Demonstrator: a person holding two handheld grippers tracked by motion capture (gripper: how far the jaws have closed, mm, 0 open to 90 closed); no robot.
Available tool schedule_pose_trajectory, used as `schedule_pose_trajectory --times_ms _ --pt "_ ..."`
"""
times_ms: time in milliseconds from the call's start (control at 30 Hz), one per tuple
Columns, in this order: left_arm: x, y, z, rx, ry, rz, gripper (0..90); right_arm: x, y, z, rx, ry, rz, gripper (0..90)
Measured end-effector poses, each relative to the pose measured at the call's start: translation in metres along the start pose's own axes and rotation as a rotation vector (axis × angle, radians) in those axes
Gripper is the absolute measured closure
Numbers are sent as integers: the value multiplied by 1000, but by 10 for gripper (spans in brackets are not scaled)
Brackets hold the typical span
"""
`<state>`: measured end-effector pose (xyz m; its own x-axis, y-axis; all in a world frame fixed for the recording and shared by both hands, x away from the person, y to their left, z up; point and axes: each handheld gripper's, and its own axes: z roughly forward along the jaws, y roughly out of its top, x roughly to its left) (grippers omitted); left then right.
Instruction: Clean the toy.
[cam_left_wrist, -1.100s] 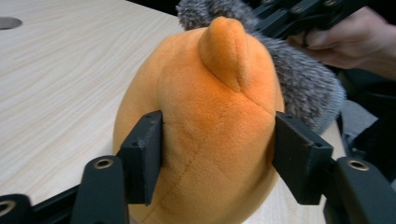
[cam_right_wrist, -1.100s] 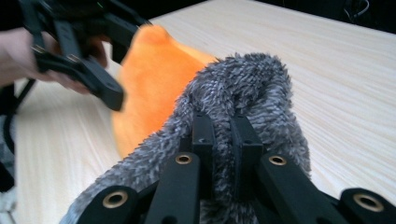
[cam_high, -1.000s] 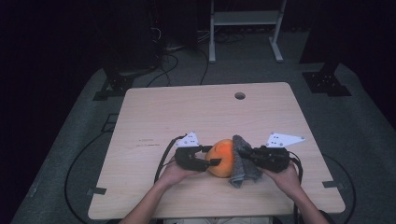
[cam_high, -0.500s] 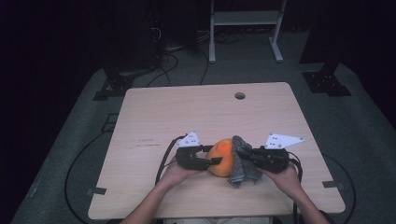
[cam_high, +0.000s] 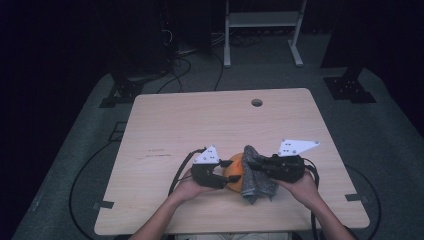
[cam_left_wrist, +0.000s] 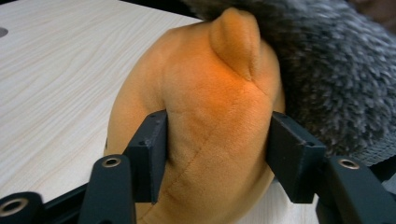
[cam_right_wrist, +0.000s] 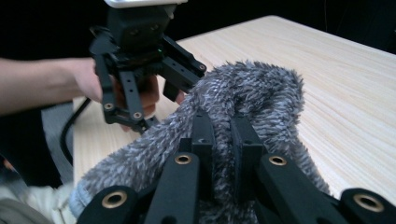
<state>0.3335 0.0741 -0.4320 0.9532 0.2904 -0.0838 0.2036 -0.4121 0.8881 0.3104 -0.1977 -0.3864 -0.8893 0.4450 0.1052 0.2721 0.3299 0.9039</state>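
Left hand-held gripper, lower centre of the high view: jaws have just been closing, now pressed on both flanks of the orange plush toy; otherwise placed as a second ago. Toy rests on the bench. Grey fuzzy cloth, draped against the toy's right side, unmoved. Right hand-held gripper: clamped tight on cloth. No legible writing.

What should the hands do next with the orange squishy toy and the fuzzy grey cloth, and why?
Probably pull the grey cloth a bit further over the orange plush toy. The left gripper has just been closing its fingers on the toy and squeezes its sides, holding it steady, while the right gripper pinches the cloth, which drapes only the toy's far side.
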Motion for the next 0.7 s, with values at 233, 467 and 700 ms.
schedule_pose_trajectory --times_ms 233,467,700 --pt "3 -1 1 -10 -12 -16 448 -20 -13 -6 42 -27 62 820" --pt "-6 3 5 9 -30 41 438 -10 -1 -4 -9 35 30 821" --pt "10 -1 11 23 -44 -2 155 -13 -10 -6 40 17 25 821"
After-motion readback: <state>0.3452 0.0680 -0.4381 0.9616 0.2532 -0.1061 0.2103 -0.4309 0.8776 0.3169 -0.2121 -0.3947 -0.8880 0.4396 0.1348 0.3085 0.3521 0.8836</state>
